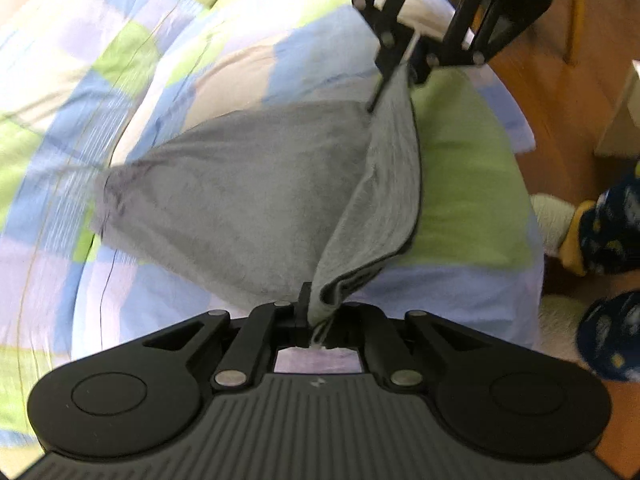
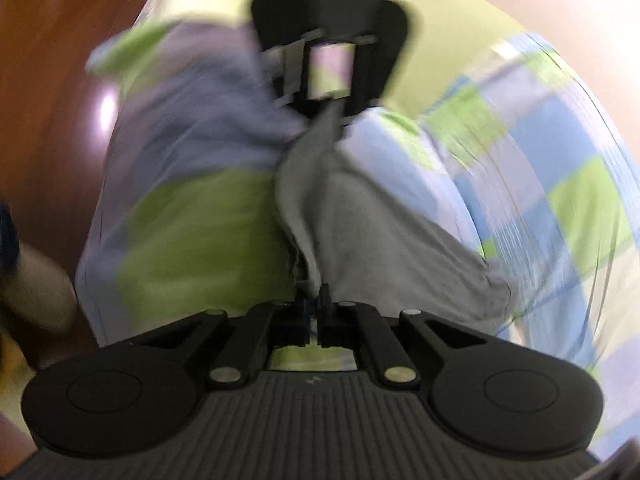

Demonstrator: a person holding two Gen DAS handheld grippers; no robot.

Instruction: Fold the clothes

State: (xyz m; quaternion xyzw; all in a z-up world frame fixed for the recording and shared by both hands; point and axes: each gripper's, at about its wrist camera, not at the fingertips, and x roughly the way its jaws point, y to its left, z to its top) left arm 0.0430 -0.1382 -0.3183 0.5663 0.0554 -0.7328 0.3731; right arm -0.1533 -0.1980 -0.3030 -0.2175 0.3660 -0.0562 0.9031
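A grey garment (image 1: pixel 256 196) hangs stretched above a bed, held by both grippers along one edge. My left gripper (image 1: pixel 316 320) is shut on one corner of the grey garment. My right gripper (image 1: pixel 404 72) shows at the top of the left wrist view, shut on the far corner. In the right wrist view my right gripper (image 2: pixel 314 312) is shut on the grey garment (image 2: pixel 360 216), and the left gripper (image 2: pixel 328 108) faces it from the far end. The lower part of the garment drapes to the bedcover. The right wrist view is blurred.
The bed carries a checked cover (image 1: pixel 80 92) in blue, green and lilac. The bed's edge runs along a brown wooden floor (image 1: pixel 568 92). The person's feet in dark patterned slippers (image 1: pixel 612 232) stand on the floor beside the bed.
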